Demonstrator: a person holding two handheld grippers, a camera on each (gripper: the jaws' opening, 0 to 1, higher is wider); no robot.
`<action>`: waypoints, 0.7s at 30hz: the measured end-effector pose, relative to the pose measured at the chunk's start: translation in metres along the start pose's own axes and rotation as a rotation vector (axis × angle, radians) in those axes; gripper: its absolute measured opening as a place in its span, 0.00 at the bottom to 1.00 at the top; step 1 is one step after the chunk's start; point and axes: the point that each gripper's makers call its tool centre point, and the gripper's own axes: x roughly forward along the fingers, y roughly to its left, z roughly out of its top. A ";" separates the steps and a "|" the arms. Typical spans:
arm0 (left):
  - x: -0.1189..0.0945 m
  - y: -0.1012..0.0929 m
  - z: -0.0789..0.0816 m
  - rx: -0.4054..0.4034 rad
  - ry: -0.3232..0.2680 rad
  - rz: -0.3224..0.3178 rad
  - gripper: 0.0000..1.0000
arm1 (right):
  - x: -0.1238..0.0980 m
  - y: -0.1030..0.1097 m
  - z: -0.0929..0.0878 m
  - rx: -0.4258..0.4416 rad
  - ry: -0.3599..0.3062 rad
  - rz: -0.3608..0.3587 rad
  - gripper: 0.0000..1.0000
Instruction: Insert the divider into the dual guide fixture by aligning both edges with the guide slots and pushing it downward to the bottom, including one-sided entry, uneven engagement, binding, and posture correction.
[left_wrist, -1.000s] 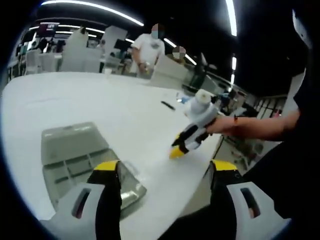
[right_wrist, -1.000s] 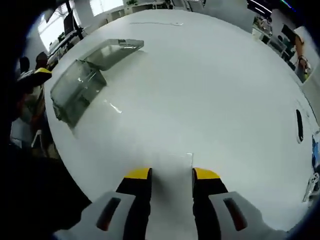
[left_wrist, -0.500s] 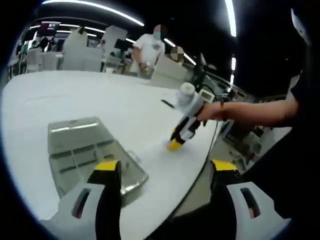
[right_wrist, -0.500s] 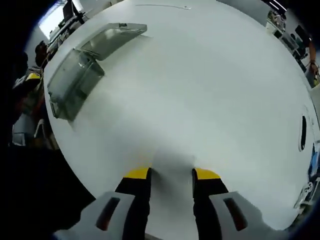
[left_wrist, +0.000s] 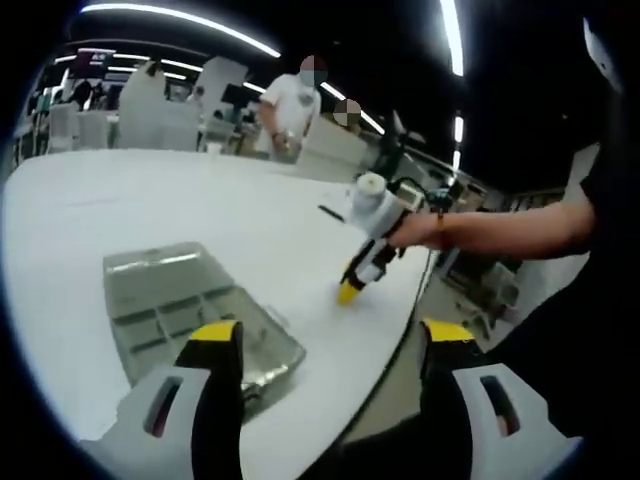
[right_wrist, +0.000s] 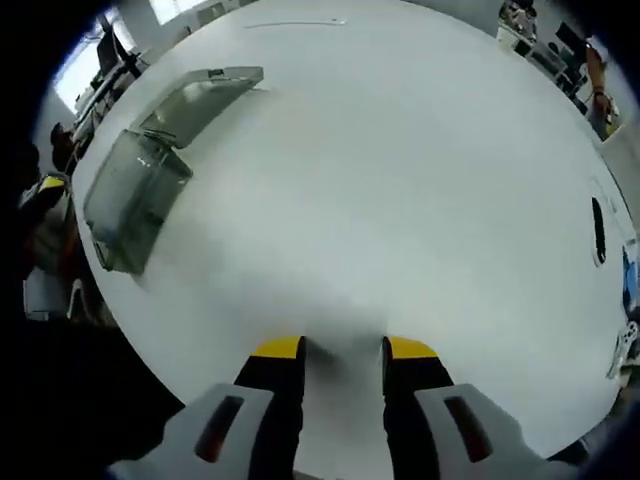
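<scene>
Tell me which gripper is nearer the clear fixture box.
Left. The left gripper hangs just beside the clear fixture box; the right gripper touches the table farther off.

Table: wide white table (left_wrist: 150, 200) with a rounded edge.
Ceiling: dark, with long light strips (left_wrist: 180, 20).
Background: white desks (left_wrist: 150, 115), a standing person (left_wrist: 290, 110).

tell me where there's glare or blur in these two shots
Left gripper view: ceiling light strips blow out to white, and glare streaks the clear fixture. Right gripper view: the white table looks washed out and hazy, softest just ahead of the right gripper; the fixture's lid catches a bright reflection.
</scene>
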 end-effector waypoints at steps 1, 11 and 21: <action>0.000 0.000 0.001 0.000 -0.002 0.000 0.69 | 0.000 0.002 0.004 -0.004 -0.036 -0.002 0.26; 0.007 0.005 0.008 -0.007 -0.016 -0.007 0.68 | -0.016 0.025 0.019 -0.039 -0.167 -0.023 0.26; 0.016 -0.001 0.009 -0.024 -0.016 -0.040 0.68 | -0.047 0.038 0.047 -0.028 -0.323 -0.010 0.26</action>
